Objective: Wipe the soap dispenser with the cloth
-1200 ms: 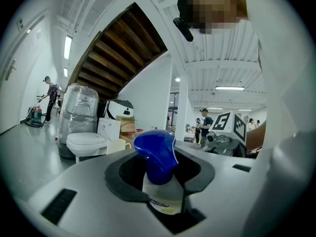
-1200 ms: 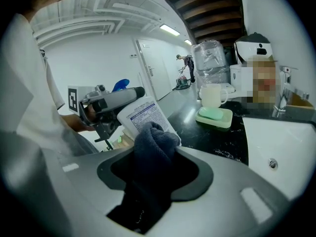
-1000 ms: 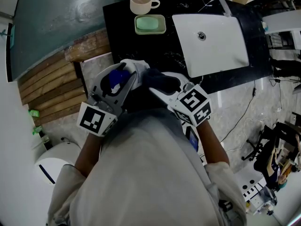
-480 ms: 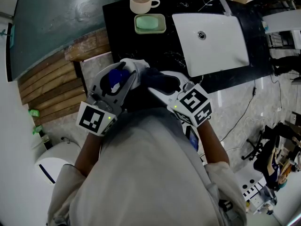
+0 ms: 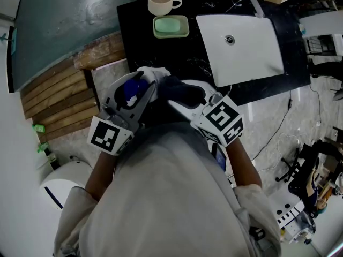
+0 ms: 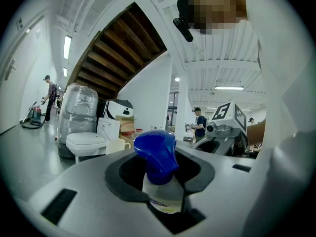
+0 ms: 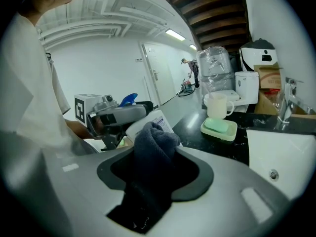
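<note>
My left gripper (image 5: 140,94) is shut on the soap dispenser (image 6: 159,177), a white bottle with a blue pump top (image 5: 130,90), held in the air in front of the person's chest. My right gripper (image 5: 179,96) is shut on a dark grey cloth (image 7: 152,152). In the right gripper view the bunched end of the cloth lies against the white labelled side of the bottle (image 7: 150,122). In the head view the cloth (image 5: 179,90) sits just right of the bottle, between the two grippers. The bottle's lower body is hidden by the left jaws.
A black counter (image 5: 134,31) lies ahead with a white sink basin (image 5: 241,47) and tap (image 7: 285,102). A cream mug (image 5: 161,1) and a green soap bar in its dish (image 5: 171,27) stand at the counter's far left. A white toilet (image 6: 86,142) and wooden planks (image 5: 53,100) are nearby.
</note>
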The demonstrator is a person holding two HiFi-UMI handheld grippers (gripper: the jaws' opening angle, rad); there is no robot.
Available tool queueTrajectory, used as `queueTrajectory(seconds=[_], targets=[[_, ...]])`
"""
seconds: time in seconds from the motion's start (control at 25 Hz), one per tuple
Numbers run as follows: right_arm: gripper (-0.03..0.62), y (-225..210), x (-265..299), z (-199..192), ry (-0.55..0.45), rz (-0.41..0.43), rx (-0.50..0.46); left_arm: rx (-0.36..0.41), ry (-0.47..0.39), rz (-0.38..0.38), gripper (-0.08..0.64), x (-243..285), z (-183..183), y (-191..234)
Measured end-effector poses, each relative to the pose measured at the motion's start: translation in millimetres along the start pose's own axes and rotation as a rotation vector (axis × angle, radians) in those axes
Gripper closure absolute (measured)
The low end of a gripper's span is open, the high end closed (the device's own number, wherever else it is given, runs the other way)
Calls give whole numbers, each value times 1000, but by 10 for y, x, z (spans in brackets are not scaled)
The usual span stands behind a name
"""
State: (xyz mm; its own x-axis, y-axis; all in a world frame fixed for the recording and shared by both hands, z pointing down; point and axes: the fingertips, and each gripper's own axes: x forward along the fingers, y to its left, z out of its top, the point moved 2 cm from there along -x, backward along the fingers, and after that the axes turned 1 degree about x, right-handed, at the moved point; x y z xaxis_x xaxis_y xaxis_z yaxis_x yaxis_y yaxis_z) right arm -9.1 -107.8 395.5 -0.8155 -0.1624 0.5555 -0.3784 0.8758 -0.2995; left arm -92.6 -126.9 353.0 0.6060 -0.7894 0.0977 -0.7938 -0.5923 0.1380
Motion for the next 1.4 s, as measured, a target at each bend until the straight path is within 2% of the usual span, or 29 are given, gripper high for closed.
queueTrajectory(seconds=[0.2, 0.4, 0.56, 1.08, 1.4], targets=[[416, 3, -12, 28, -5, 2, -13, -3, 26, -8, 422, -8, -26, -10], [416, 20, -10, 51, -16, 8, -9, -1, -7, 7, 422, 3, 7, 12], [416, 9, -25, 71, -28, 4, -21, 4, 26, -10, 421, -1, -37, -20], [416, 3, -11, 159, -61, -1, -17, 5, 33, -11, 422, 8, -48, -23], [415, 12, -6, 222, -77, 0, -18, 12, 5, 4, 422, 9, -3, 5]])
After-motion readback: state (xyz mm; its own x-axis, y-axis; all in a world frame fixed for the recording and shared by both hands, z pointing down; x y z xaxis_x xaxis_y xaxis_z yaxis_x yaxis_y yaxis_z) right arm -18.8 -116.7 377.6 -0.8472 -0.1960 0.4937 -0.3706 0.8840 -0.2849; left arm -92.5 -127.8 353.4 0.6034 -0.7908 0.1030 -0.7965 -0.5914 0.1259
